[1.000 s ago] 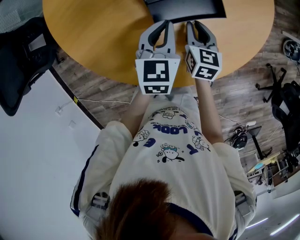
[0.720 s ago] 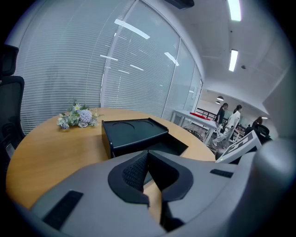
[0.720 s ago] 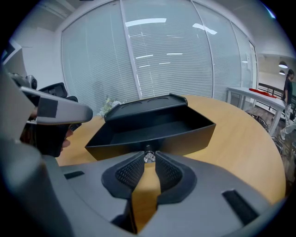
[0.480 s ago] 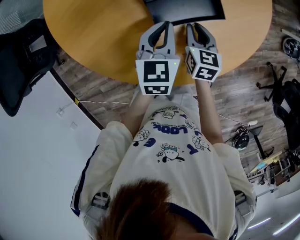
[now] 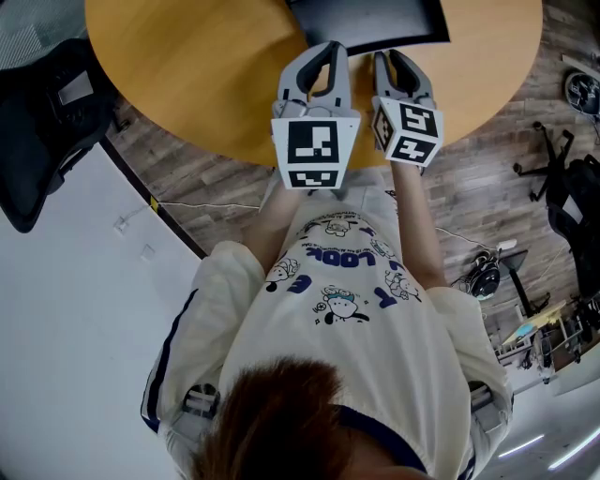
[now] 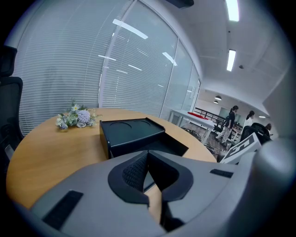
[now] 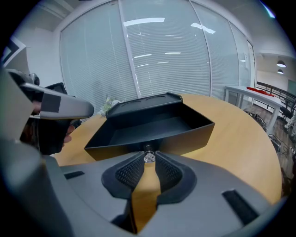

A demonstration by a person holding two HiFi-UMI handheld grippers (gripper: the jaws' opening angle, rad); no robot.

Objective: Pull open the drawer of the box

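A black box (image 6: 132, 130) stands on the round wooden table (image 5: 187, 75). Its drawer (image 7: 152, 127) is pulled out toward me and shows an empty black inside. My right gripper (image 7: 148, 155) is shut on the drawer's small silver knob (image 7: 148, 159) at the middle of the drawer front. In the head view the right gripper (image 5: 392, 58) reaches to the box (image 5: 366, 19) at the table's far side. My left gripper (image 5: 319, 56) hovers beside it on the left, short of the box. Its fingertips meet, and the left gripper (image 6: 148, 155) holds nothing.
A small bunch of flowers (image 6: 74, 118) lies on the table left of the box. A black office chair (image 5: 37, 122) stands to the table's left. More chairs and gear (image 5: 572, 197) sit on the wooden floor to the right. People (image 6: 229, 122) walk far behind the glass.
Hardly anything: the right gripper's marker cube has tilted and shifted very slightly. The left gripper and the box look the same.
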